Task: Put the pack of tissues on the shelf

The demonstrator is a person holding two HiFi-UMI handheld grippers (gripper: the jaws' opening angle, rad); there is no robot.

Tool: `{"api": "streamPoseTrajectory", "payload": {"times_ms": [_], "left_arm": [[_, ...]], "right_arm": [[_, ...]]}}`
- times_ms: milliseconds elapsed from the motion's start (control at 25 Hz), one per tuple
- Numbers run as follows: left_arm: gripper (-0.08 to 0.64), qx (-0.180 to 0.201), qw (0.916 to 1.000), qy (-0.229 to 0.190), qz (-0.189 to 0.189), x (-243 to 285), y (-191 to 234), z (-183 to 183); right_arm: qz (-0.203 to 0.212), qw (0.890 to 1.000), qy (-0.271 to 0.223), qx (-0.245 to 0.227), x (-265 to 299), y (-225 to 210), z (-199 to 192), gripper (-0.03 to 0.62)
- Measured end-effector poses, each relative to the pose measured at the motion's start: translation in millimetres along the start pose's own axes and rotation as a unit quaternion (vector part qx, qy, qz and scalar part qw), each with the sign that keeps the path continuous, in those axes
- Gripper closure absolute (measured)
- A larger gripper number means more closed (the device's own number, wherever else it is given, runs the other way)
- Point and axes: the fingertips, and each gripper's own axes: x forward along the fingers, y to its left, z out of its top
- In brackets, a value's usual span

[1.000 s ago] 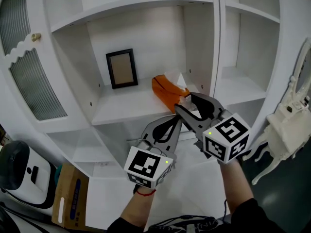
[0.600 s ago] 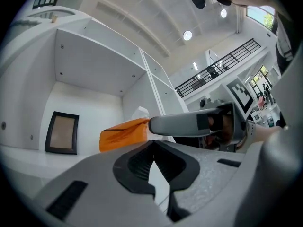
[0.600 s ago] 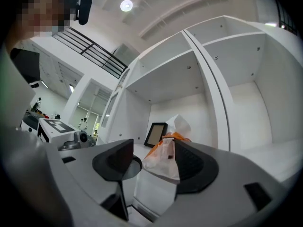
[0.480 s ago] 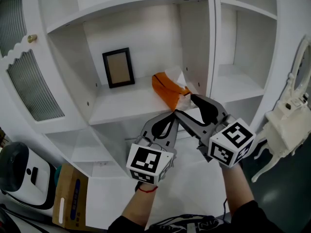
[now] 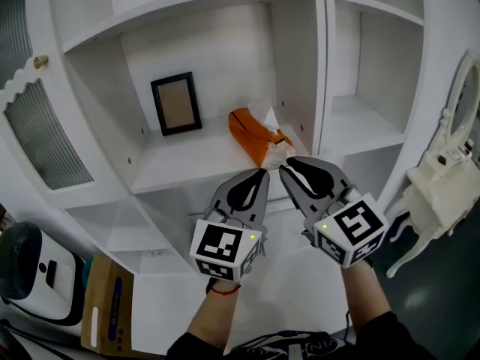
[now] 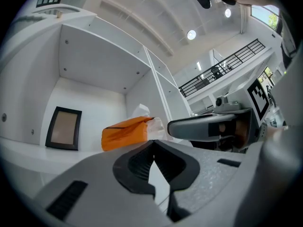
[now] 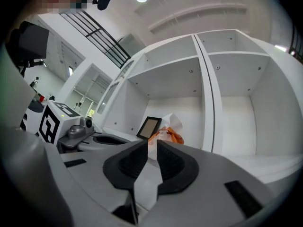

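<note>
The orange pack of tissues (image 5: 251,135) lies on the white shelf board (image 5: 187,160), white tissue sticking out at its near end, and nothing touches it. Both grippers hover side by side just in front of the shelf edge. My left gripper (image 5: 262,172) is shut and empty, its tips meeting in the left gripper view (image 6: 152,142) below the pack (image 6: 125,133). My right gripper (image 5: 285,167) has just been closing; a narrow gap is left between its jaws (image 7: 152,143), with nothing in it. The pack (image 7: 165,135) sits beyond them.
A black picture frame (image 5: 176,103) leans on the shelf's back wall left of the pack. A cabinet door with ribbed glass (image 5: 45,133) stands open at left. Below left are a white appliance (image 5: 30,268) and a cardboard box (image 5: 109,302). White ornate furniture (image 5: 442,193) stands at right.
The right gripper's jaws opened wide near the pack, then narrowed to a slit. Both grippers drew slightly back and down from the shelf. The pack stayed on the shelf.
</note>
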Motion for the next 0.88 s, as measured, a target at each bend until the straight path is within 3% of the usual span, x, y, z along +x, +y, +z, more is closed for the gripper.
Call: {"api": "streamPoseTrajectory", "payload": {"times_ms": [160, 880], "left_arm": [[0.554, 0.001, 1.0000, 0.001, -0.002, -1.1, -0.7, -0.9], [0.554, 0.011, 0.9996, 0.004, 0.026, -54.4, 4.5, -4.7]], "right_arm": [[-0.005, 1.000, 0.009, 0.006, 5.8, -3.2, -4.9, 0.557], [-0.006, 0.999, 0.038, 0.021, 42.9, -10.1, -12.4, 0.557]]}}
